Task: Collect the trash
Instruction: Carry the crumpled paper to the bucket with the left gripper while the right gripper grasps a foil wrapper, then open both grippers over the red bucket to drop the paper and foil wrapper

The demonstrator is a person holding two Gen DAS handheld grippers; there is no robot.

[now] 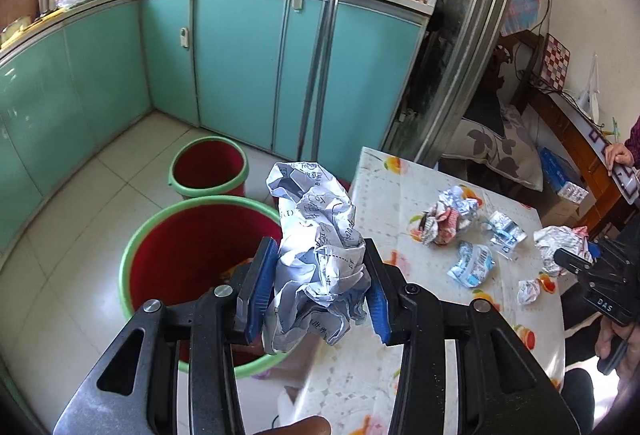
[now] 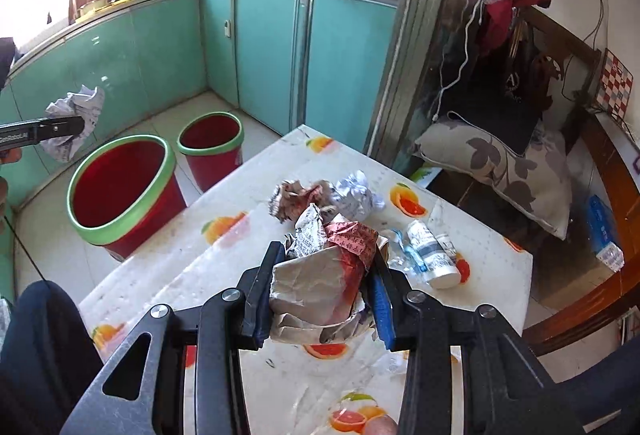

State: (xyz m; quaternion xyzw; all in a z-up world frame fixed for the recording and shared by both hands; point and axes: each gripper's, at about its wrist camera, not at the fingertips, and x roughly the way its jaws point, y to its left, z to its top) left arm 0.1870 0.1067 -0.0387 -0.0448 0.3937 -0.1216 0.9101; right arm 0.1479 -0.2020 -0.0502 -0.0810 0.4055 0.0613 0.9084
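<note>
Bins sit left of both grippers: the left gripper (image 1: pixel 320 287), clenched on a crumpled white paper (image 1: pixel 316 247), hangs by the near bucket (image 1: pixel 140 235)'s rim, closer than the right gripper (image 2: pixel 326 295), clamped on a red-printed wad (image 2: pixel 328 275) above the table (image 2: pixel 180 275).

left hand-held gripper (image 1: pixel 320 287): black arms, blue pads, silver screws | right hand-held gripper (image 2: pixel 326 299): same | dark sleeve (image 2: pixel 44 347)
</note>
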